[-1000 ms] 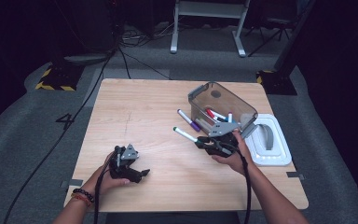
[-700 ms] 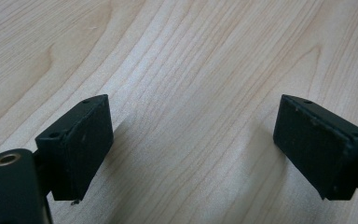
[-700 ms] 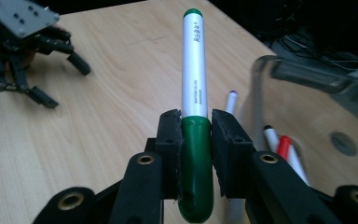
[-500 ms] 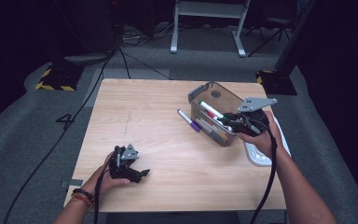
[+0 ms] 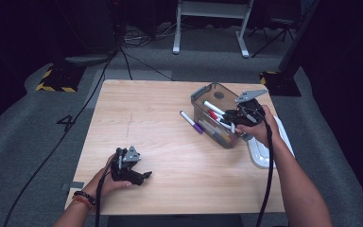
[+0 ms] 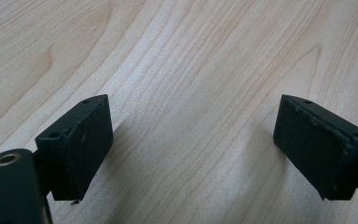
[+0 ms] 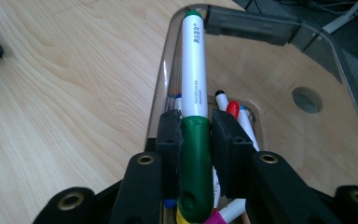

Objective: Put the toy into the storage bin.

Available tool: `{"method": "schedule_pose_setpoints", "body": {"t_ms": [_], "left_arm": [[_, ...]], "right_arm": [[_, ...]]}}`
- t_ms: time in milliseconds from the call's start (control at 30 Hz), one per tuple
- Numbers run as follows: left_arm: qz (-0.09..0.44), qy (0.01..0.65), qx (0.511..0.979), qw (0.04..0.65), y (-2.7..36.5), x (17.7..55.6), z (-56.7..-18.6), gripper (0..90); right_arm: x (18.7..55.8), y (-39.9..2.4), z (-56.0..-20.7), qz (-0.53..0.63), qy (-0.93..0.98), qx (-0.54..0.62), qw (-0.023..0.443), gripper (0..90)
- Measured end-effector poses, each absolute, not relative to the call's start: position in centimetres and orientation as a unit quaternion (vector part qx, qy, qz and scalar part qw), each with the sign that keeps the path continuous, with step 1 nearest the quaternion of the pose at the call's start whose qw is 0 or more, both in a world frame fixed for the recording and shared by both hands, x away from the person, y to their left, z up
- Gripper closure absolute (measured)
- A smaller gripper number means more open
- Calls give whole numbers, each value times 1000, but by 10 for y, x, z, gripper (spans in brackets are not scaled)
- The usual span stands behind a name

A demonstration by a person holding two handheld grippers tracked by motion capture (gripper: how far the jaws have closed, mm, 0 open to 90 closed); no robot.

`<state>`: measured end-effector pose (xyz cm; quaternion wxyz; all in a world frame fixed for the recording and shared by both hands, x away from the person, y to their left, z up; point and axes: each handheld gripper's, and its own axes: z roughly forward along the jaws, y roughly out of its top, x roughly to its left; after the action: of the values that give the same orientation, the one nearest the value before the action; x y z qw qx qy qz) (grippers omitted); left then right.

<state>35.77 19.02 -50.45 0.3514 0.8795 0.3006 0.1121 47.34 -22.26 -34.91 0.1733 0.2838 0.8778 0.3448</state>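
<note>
My right gripper [image 5: 230,118] hovers over the clear plastic bin [image 5: 202,96], shut on a white marker with a green cap [image 5: 214,107]. In the right gripper view the pads [image 7: 170,135] clamp the green cap, and the white barrel [image 7: 194,70] points out over the bin's rim [image 7: 261,25]. Several markers lie inside the bin, one of them red-tipped [image 7: 233,108]. A white marker with a purple cap [image 5: 191,122] lies on the table just left of the bin. My left gripper [image 5: 144,176] rests at the table's front left, open with only bare wood [image 6: 191,56] between its pads [image 6: 81,140].
A white tray-like lid [image 5: 264,153] lies on the table right of the bin, under my right forearm. Cables trail from both grippers toward the table's front edge. Beyond the table are dark floor, a metal stand and cables.
My right gripper has risen from the table in front of the bin and moved back and right over the bin, carrying the green-capped marker. The left gripper has stayed put.
</note>
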Motion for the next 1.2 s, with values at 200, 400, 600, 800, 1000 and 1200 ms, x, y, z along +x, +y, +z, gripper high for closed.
{"method": "schedule_pose_setpoints", "body": {"t_ms": [200,400,600,800,1000,1200], "left_arm": [[112,299,880,352,190,358,-505,123],[112,299,880,351,190,358,-505,123],[111,299,880,352,190,358,-505,123],[111,299,880,351,190,358,-505,123],[111,299,880,352,190,358,-505,123],[111,299,880,352,190,358,-505,123]], "right_arm": [[493,-222,-364,313,884,306,163,737],[505,-216,-375,295,889,315,151,737],[506,-206,-381,270,904,301,137,736],[511,-206,-386,247,914,303,106,739],[509,-209,-385,260,907,313,108,642],[495,-213,-371,306,880,328,157,438]]}}
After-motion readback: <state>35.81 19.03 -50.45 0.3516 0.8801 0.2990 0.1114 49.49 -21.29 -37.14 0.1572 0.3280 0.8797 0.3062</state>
